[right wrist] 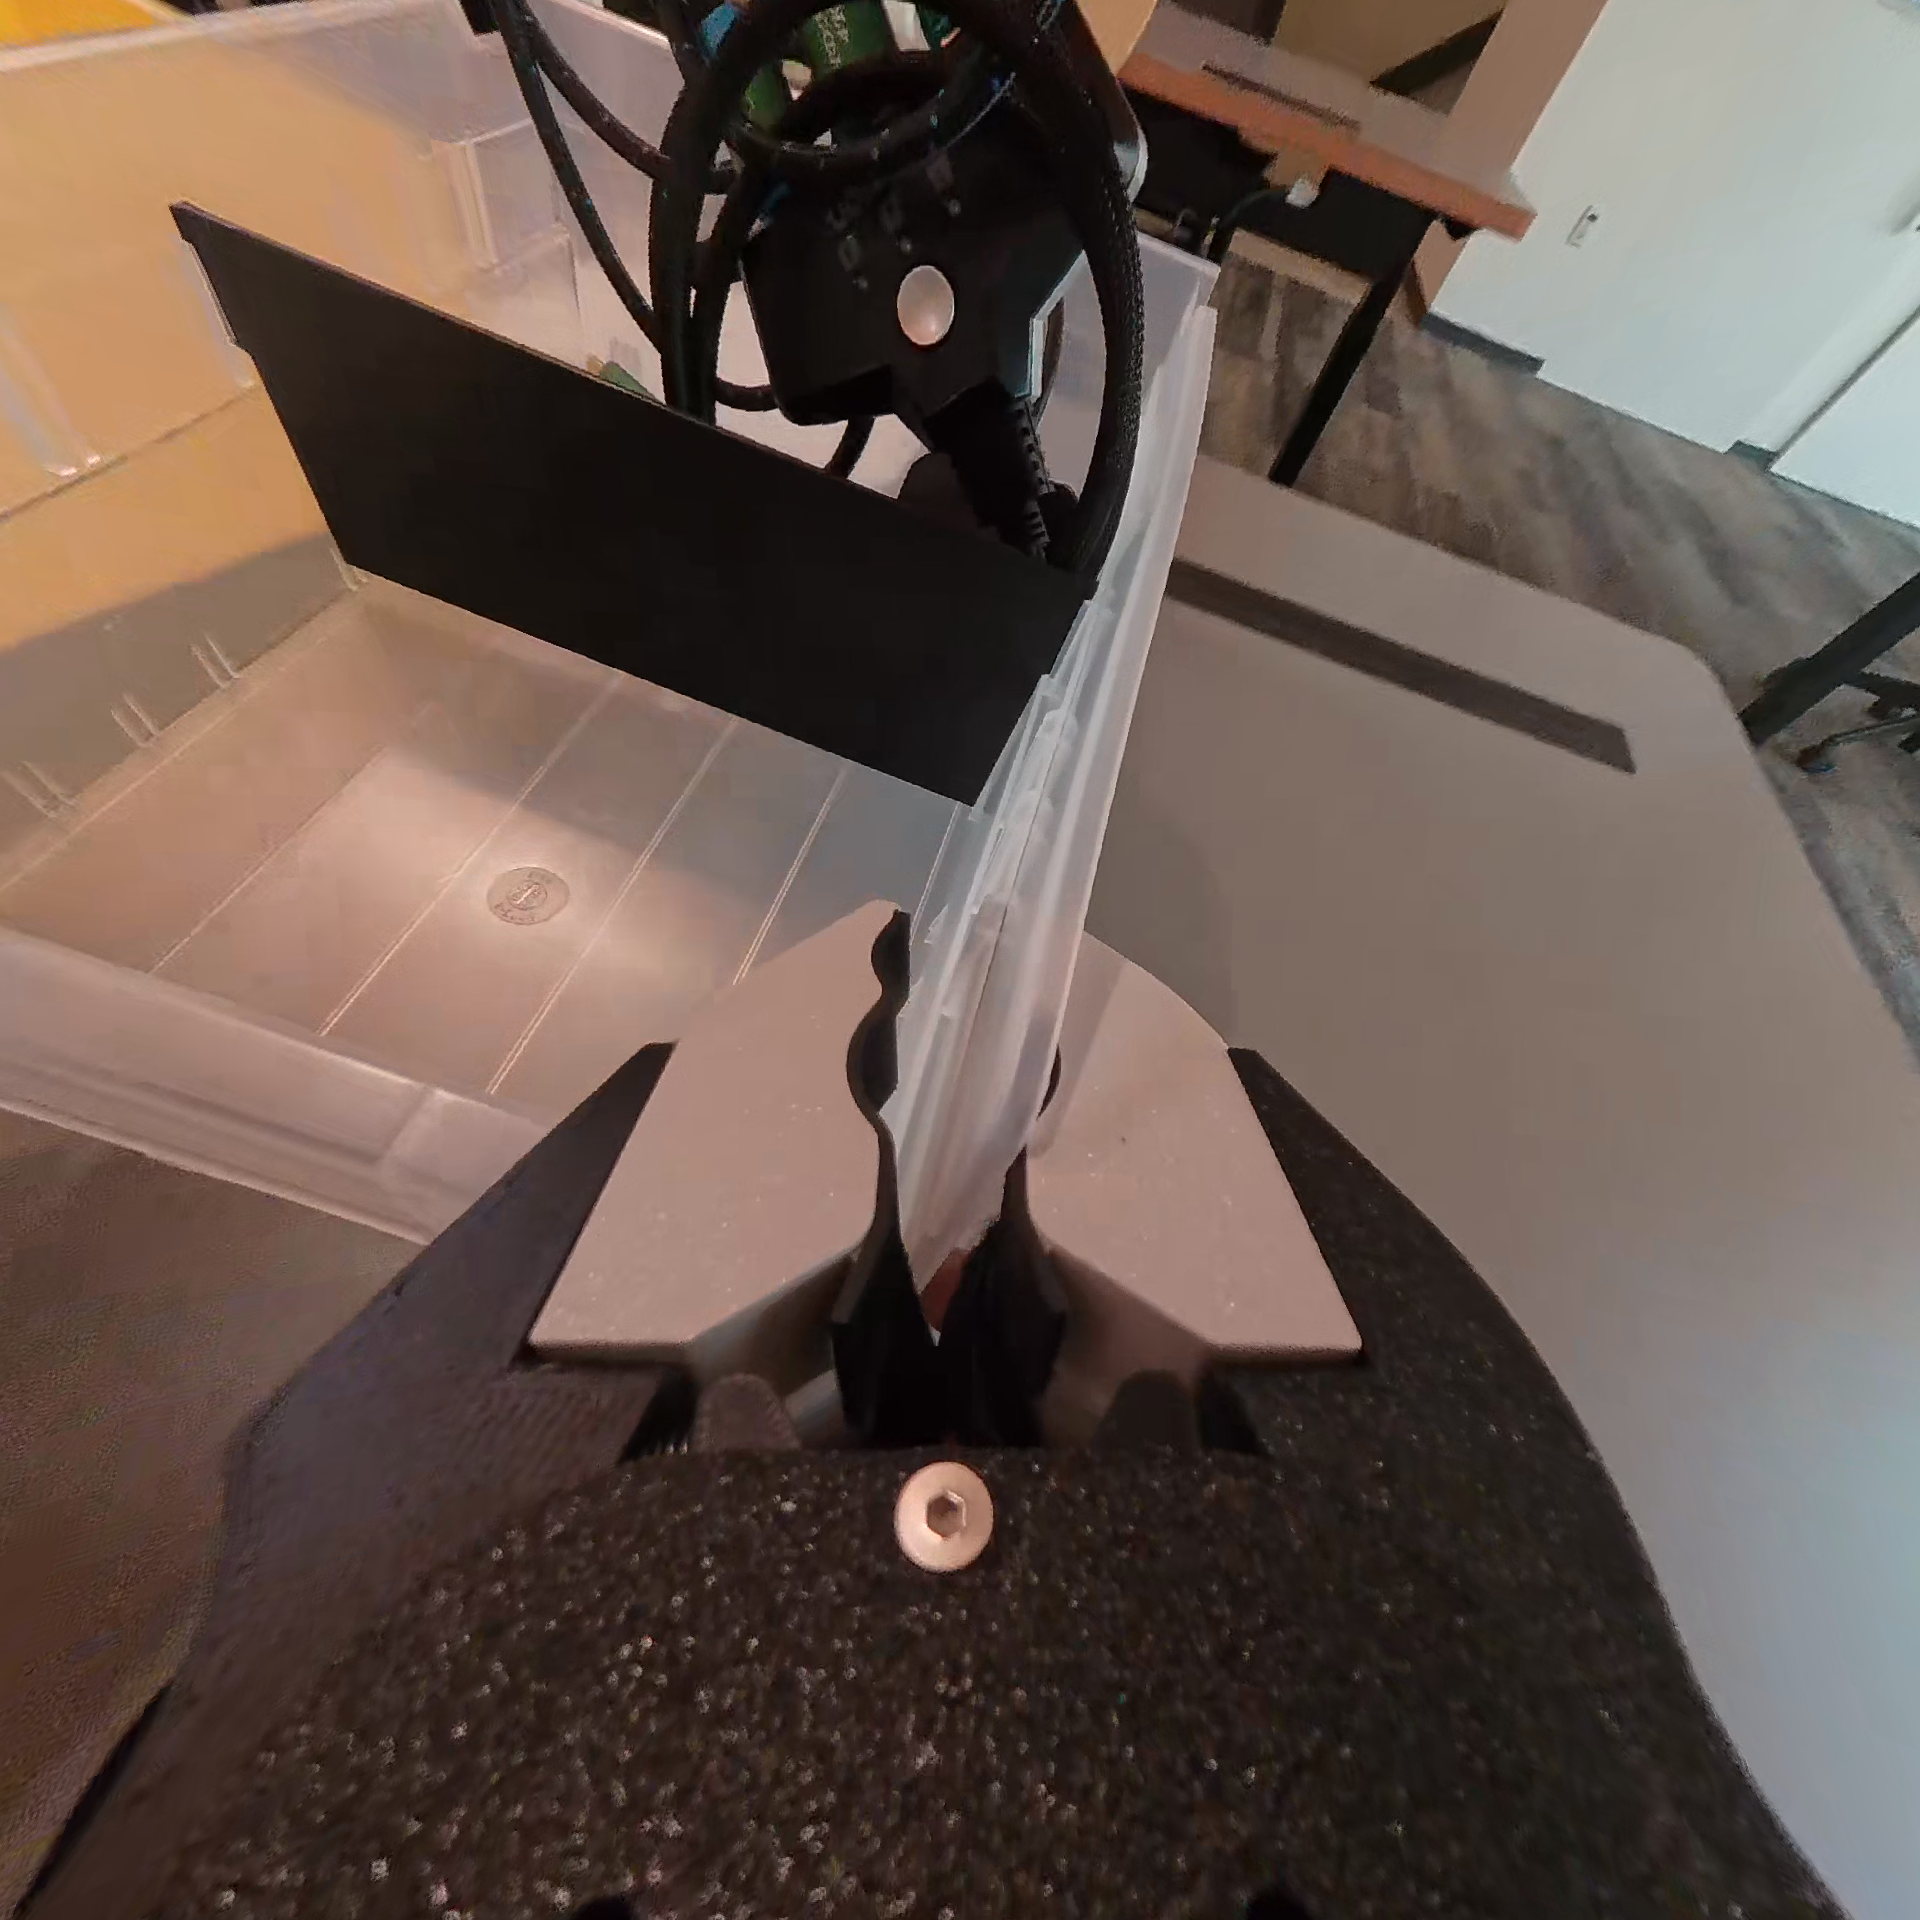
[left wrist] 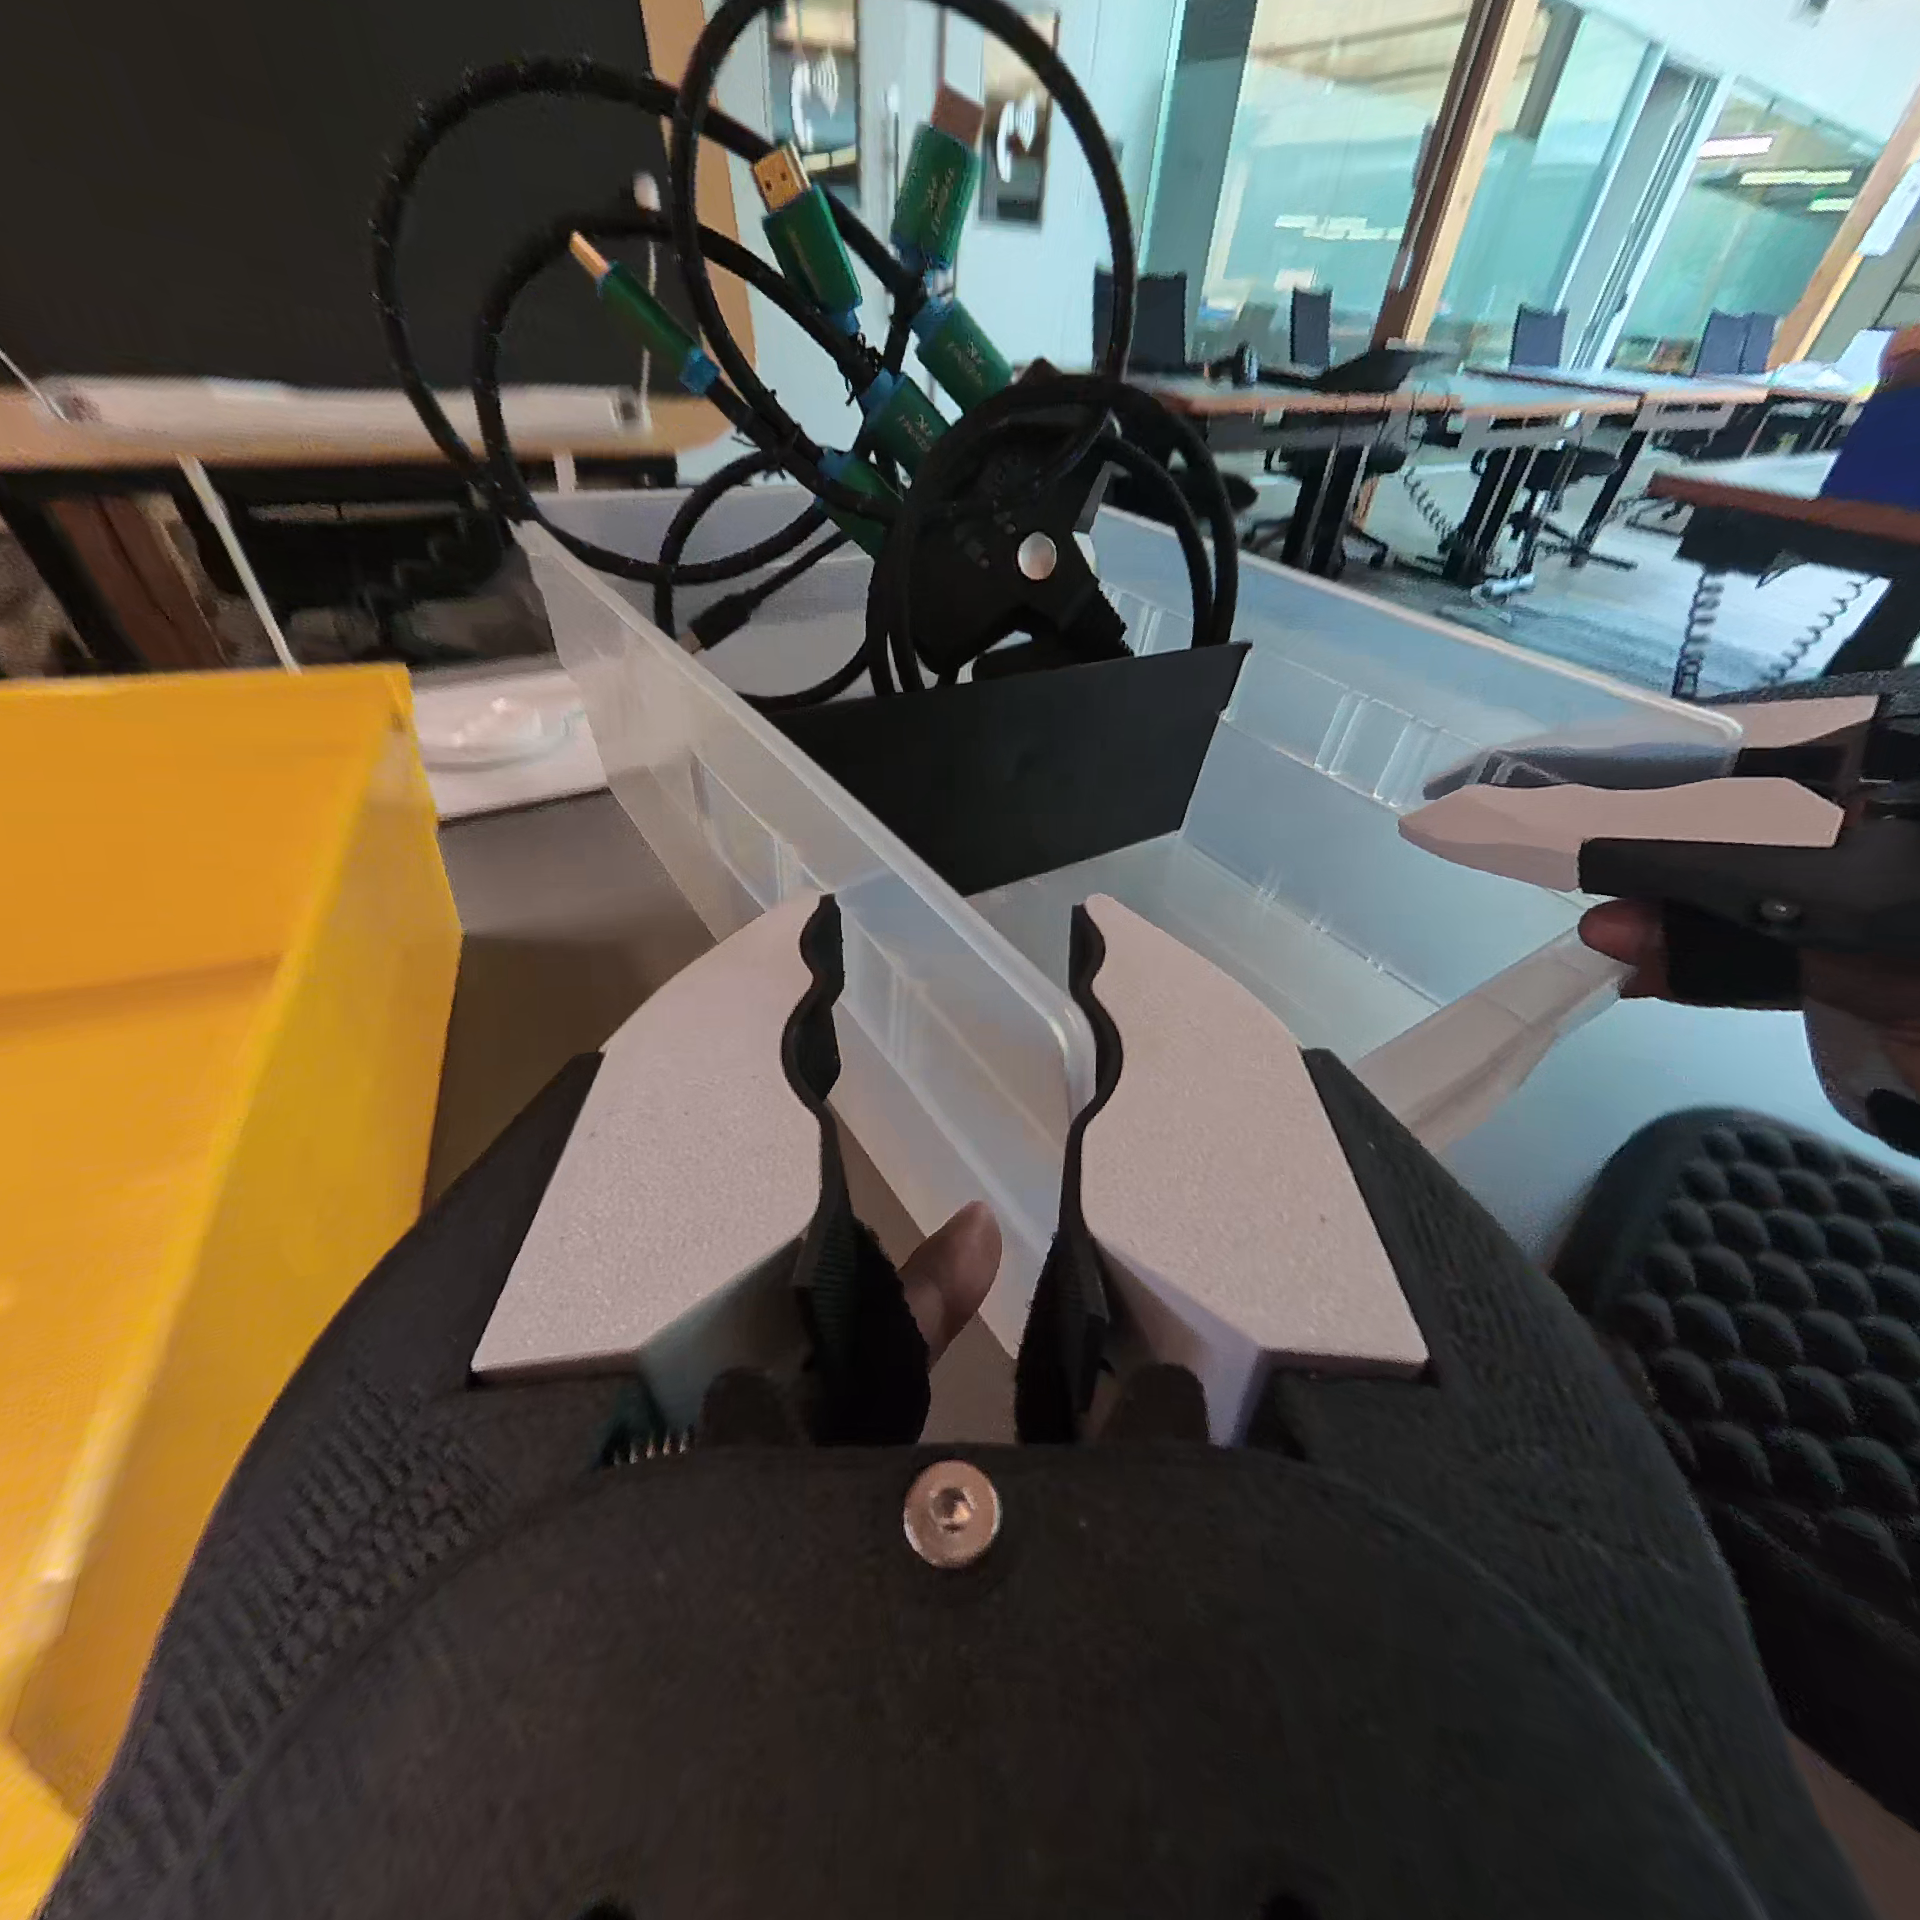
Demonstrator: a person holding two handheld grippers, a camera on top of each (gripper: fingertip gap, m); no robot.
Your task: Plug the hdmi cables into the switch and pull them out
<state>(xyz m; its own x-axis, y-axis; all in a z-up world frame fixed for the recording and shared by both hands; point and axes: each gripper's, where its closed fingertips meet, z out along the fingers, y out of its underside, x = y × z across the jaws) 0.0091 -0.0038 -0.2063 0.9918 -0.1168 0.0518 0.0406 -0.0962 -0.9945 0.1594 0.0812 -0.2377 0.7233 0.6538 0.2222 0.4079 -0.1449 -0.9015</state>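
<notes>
- Left wrist view looks along the left gripper point(left wrist: 956, 997), whose jaws are spread on either side of the left wall of a clear plastic bin point(left wrist: 831, 862); the rim runs between them, nearer the left one, and I cannot tell whether either pad touches it. A fingertip shows low between the jaws.
- Straddling the wall that way suggests the aim is to brace or shift the bin, not to reach the cables.
- Right wrist view shows the right gripper point(right wrist: 977, 1023) with its jaws pinching the opposite, right wall of the same bin point(right wrist: 1039, 914); the rim is wedged deep in the narrow gap. In the left view this right gripper point(left wrist: 1455, 800) shows at the far right, by the bin's right rim.
- With a gripper at each side wall, the bin seems to be held from both sides, probably to steady or reposition it on the grey worktop point(right wrist: 1455, 935).
- A black divider point(right wrist: 644, 520) stands across the bin, leaving the near compartment bare and keeping the cable bundle in the far one.
- The HDMI cables point(left wrist: 810, 260) with green plug shells and gold tips are coiled in that far compartment, several plugs pointing up and left, free of any port.
- The black HDMI switch point(left wrist: 997, 540) with a round silver button sits among the coils, leaning against the loops, so it looks awkward to reach.
- A yellow bin point(left wrist: 208, 987) stands just left of the clear one.
- Judged from this, plugging has not begun.
</notes>
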